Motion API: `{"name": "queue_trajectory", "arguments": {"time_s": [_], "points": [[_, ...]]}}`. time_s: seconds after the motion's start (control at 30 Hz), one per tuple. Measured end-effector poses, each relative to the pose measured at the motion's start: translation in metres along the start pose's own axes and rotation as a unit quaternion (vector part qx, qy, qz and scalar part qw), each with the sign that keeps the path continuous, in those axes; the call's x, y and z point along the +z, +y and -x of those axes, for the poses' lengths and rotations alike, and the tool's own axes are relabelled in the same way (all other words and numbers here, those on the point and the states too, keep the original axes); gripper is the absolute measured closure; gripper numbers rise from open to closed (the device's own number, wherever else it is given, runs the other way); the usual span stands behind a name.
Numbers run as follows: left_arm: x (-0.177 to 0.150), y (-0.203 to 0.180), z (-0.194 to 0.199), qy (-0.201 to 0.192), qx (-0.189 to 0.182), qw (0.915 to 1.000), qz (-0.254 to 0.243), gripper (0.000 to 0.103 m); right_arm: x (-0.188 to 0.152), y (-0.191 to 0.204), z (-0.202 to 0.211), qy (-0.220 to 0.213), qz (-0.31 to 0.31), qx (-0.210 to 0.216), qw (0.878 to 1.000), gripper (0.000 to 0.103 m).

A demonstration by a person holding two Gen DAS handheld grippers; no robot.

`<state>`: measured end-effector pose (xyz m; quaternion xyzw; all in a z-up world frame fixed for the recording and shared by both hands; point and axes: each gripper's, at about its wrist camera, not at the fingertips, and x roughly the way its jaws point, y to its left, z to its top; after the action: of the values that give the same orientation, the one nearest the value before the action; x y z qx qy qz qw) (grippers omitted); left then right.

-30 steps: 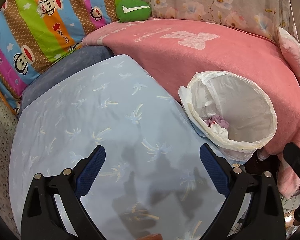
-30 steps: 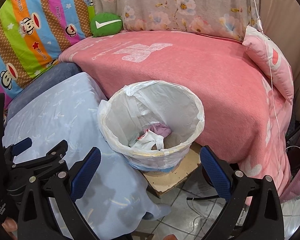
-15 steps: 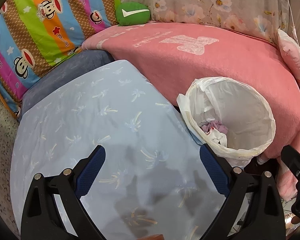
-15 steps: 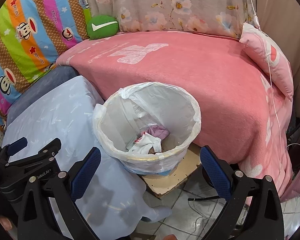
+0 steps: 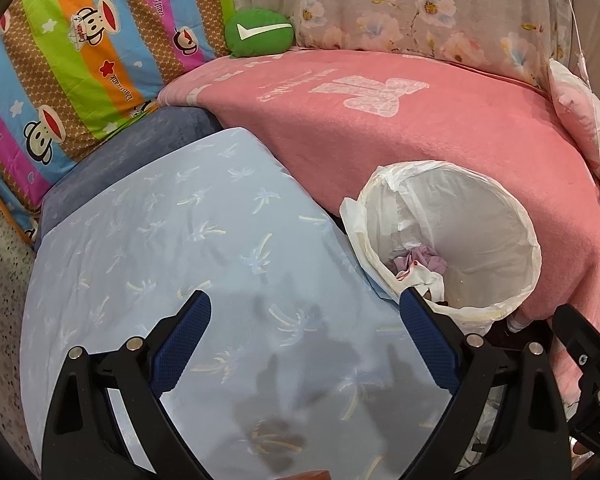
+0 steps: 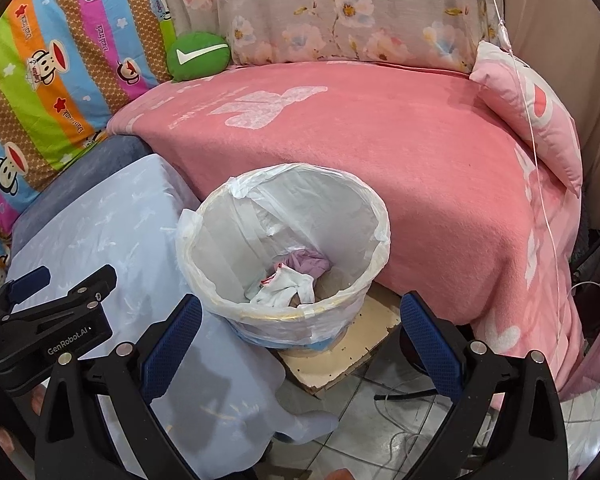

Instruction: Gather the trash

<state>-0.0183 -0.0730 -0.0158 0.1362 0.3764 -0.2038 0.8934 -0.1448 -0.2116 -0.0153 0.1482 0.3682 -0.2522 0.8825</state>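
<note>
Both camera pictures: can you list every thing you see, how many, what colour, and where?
bin: one, white bag liner, on a board between the bed and the blue cover
trash: small crumpled pile, white and purple, in the bin's bottom
blanket: one, pink, over the bed
blue cover: one, pale blue, left of the bin
green cushion: one, at the bed's back edge
striped quilt: one, many colours, monkey pictures, far left
pink pillow: one, right end of the bed
board: one, tan, under the bin
left hand-held gripper: black and blue, open, empty
right hand-held gripper: black and blue, open, empty
</note>
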Motion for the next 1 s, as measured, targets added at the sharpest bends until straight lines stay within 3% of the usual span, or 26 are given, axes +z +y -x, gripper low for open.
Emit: {"name": "queue_trajectory", "arguments": {"time_s": [1.0], "points": [[0.013, -0.014, -0.013, 0.006, -0.005, 0.9999, -0.010, 0.012, 0.015, 0.001, -0.013, 0.003, 0.005, 0.004, 1.000, 0.006]]}}
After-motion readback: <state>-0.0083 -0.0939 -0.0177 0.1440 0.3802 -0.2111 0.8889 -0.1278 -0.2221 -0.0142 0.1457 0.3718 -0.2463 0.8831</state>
